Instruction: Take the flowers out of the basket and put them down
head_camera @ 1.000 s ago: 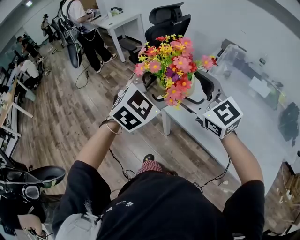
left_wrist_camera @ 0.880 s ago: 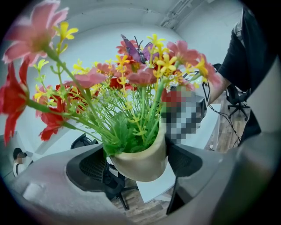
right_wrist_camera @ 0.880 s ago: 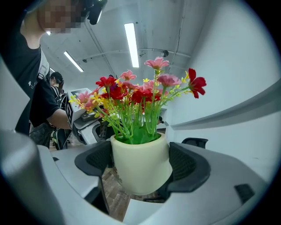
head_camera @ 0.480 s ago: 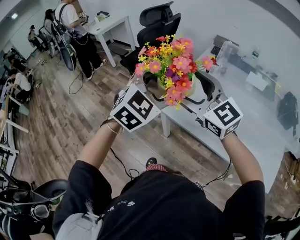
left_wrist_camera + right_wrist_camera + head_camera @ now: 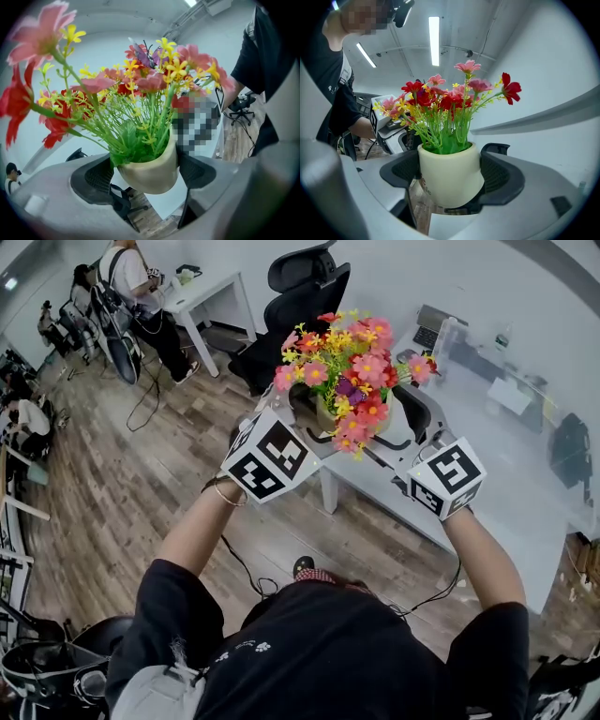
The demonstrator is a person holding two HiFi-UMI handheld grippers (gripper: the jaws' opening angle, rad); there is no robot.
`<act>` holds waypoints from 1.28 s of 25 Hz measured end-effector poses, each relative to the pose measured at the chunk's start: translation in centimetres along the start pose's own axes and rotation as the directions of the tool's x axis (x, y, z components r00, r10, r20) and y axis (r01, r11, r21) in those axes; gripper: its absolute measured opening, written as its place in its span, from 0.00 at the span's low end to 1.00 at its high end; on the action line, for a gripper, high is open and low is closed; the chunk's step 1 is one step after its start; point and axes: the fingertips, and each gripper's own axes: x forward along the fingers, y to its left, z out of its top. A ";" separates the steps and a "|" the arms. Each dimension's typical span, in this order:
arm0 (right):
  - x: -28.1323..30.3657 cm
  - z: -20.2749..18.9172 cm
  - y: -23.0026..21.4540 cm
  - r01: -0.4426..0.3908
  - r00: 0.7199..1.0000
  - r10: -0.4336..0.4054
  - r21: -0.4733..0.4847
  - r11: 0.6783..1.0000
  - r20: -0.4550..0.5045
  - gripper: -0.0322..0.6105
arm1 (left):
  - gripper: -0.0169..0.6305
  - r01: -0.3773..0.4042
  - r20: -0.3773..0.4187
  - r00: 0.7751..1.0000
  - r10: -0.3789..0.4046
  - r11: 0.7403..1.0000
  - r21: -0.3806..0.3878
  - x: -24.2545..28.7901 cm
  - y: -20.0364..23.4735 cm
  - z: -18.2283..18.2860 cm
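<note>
A bunch of pink, red and yellow artificial flowers (image 5: pixel 342 371) stands in a cream pot (image 5: pixel 323 418), held in the air in front of me. My left gripper (image 5: pixel 298 407) grips the pot from the left and my right gripper (image 5: pixel 405 413) from the right. In the left gripper view the pot (image 5: pixel 149 171) sits between the dark pads (image 5: pixel 96 176) of the left gripper (image 5: pixel 147 174). In the right gripper view the right gripper (image 5: pixel 450 177) has its pads (image 5: pixel 499 176) pressed on both sides of the pot (image 5: pixel 449 176). No basket shows in any view.
A long white table (image 5: pixel 487 484) runs below and to the right, with a laptop (image 5: pixel 431 324) at its far end. A black office chair (image 5: pixel 300 287) stands behind the flowers. A second white desk (image 5: pixel 211 287) and people (image 5: pixel 131 277) are at the upper left, on wooden floor (image 5: pixel 122 474).
The pot stays held between both grippers at about the same place. The head view has shifted a little, so the room behind has slid slightly.
</note>
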 end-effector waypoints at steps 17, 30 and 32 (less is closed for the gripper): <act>2.2 -1.5 -0.3 0.090 0.994 -0.088 0.030 0.996 -0.057 0.70 | 0.71 0.091 0.047 0.995 -0.092 0.996 0.024 1.0 1.1 -2.3; 3.5 -3.8 -0.7 0.168 0.983 -0.161 0.070 0.983 -0.085 0.70 | 0.71 0.176 0.063 0.982 -0.179 0.983 0.045 2.4 1.4 -4.5; 3.5 -4.1 -0.7 0.179 0.981 -0.172 0.074 0.981 -0.089 0.70 | 0.71 0.186 0.066 0.980 -0.189 0.981 0.044 2.7 1.3 -4.8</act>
